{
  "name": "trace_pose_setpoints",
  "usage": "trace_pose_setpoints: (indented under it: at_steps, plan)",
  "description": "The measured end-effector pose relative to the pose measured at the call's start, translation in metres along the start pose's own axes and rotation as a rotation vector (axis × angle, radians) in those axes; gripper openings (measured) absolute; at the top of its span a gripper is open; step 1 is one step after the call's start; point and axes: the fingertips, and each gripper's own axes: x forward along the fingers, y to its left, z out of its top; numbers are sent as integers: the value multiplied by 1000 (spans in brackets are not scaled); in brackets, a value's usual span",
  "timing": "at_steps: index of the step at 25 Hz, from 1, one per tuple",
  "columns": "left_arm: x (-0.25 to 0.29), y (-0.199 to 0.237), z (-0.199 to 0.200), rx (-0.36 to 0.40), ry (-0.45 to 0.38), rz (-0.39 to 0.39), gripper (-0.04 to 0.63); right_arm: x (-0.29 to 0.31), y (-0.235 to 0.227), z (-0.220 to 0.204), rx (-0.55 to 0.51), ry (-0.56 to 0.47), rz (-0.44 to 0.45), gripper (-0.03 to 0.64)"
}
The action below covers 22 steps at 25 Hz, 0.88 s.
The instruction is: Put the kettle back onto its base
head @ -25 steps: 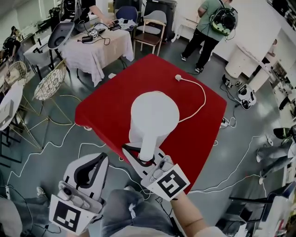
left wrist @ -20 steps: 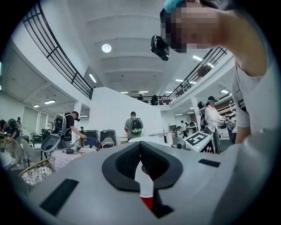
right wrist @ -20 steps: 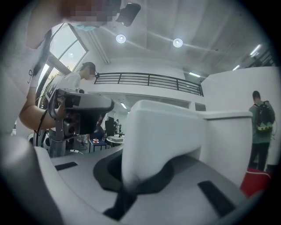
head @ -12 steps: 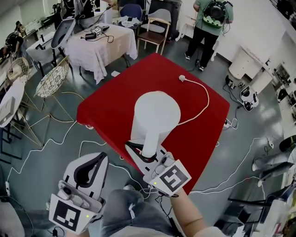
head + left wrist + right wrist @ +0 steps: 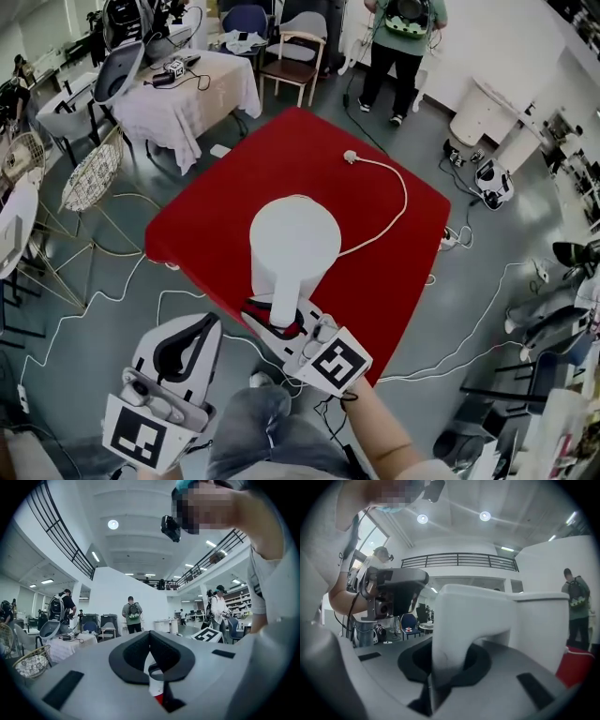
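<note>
The white kettle stands upright on the red table. Its lid faces me and its handle points toward me. A white cord runs out from under it to a loose plug; the base is hidden beneath the kettle. My right gripper reaches level around the handle. Its jaws are opening, with the handle still between them and a little red showing in the gap. My left gripper hangs shut and empty off the table's near corner; its pads meet at the tip.
Cables trail over the grey floor around the table. A cloth-covered table with gear, a wooden chair and wire baskets stand at the back left. A person with a backpack stands behind.
The right gripper's jaws have parted slightly around the kettle handle. The kettle stays in place on the table, and the left gripper has not moved.
</note>
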Motion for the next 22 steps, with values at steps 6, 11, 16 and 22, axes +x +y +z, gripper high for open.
trace_pose_setpoints:
  at_steps: [6, 11, 16, 22]
  plan:
    - [11, -5, 9, -3, 13, -45, 11, -19, -3, -6, 13, 32, -17, 108]
    - [15, -11, 28, 31, -57, -61, 11, -36, -3, -7, 3, 57, -56, 117]
    - [10, -24, 36, 51, -70, -77, 11, -56, -14, -13, 13, 90, -145, 127]
    - [-2, -34, 34, 37, -1, -75, 11, -75, -23, -14, 68, 73, -207, 137]
